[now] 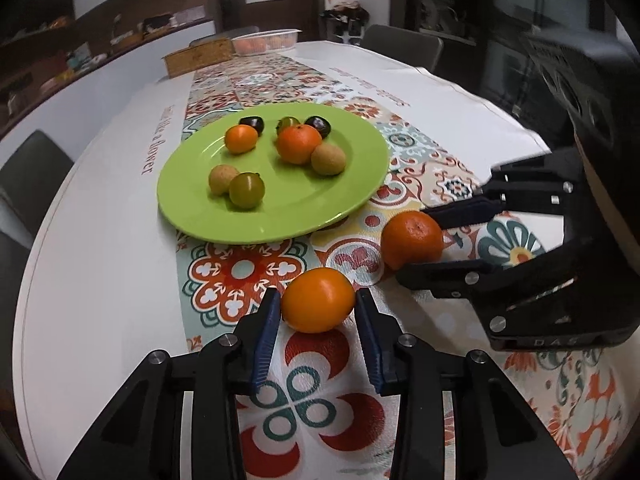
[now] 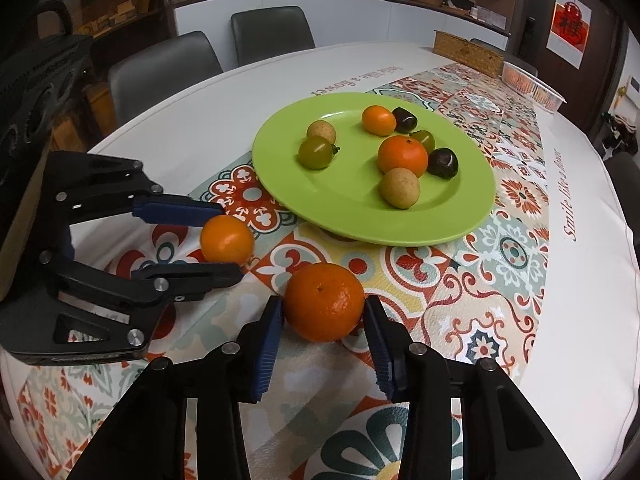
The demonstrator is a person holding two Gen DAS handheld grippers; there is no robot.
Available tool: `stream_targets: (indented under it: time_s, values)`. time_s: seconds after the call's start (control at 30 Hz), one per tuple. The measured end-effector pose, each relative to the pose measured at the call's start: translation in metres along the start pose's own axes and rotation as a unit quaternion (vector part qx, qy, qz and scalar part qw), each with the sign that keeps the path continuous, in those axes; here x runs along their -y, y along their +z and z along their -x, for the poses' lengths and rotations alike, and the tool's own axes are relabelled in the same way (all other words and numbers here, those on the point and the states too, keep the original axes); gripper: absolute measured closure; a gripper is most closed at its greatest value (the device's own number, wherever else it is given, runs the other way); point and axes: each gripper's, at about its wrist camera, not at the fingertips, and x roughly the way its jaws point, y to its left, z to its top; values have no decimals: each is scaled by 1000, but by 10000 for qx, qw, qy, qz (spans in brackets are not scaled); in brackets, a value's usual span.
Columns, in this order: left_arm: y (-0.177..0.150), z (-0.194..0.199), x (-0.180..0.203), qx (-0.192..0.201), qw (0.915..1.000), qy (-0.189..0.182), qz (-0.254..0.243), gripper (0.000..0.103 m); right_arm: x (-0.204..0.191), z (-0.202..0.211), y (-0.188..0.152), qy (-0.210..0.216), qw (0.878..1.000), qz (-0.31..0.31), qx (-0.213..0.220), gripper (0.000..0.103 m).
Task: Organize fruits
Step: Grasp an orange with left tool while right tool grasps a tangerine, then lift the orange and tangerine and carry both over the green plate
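Note:
A green plate point(image 1: 348, 194) point(image 2: 452, 216) on the patterned tablecloth holds several fruits: two oranges, two tan fruits, two green ones and two dark ones. My left gripper point(image 1: 316, 304) point(image 2: 224, 240) has its blue pads on both sides of a smooth small orange point(image 1: 318, 300) point(image 2: 227, 239), touching it just in front of the plate. My right gripper point(image 2: 324, 308) point(image 1: 416, 240) is closed around a dimpled mandarin point(image 2: 324, 302) point(image 1: 412, 238) that rests on the cloth beside it.
A wicker box point(image 1: 198, 58) point(image 2: 468, 53) and a clear tub of orange fruit point(image 1: 266, 42) point(image 2: 532, 86) stand at the table's far end. Grey chairs point(image 2: 160, 72) ring the table. A white cloth border runs along both sides.

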Motion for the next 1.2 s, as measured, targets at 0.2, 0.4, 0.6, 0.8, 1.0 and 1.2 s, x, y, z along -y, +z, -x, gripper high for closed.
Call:
stream_targets:
  time_s: [0.2, 0.4, 0.6, 0.8, 1.0, 1.2]
  values:
    - [-1, 13, -1, 131, 9992, 71, 367, 66, 2, 12, -3, 75, 9994, -302, 144, 62]
    - [0, 36, 5, 327, 9979, 133, 546, 66, 1, 31, -5, 104, 9977, -552, 376, 62]
    - [-2, 58, 9, 463, 9958, 148, 779, 66, -1, 56, -5, 45, 9948, -758, 679, 62]
    - [1, 84, 14, 691, 9934, 283, 868, 66, -4, 82, -6, 11, 9900, -978, 1018, 62]
    - [7, 106, 18, 941, 9907, 445, 878, 66, -3, 102, -5, -48, 9865, -1074, 1238, 62]
    - [14, 118, 19, 1125, 9878, 556, 921, 66, -2, 116, 2, -108, 9842, -1057, 1414, 62]
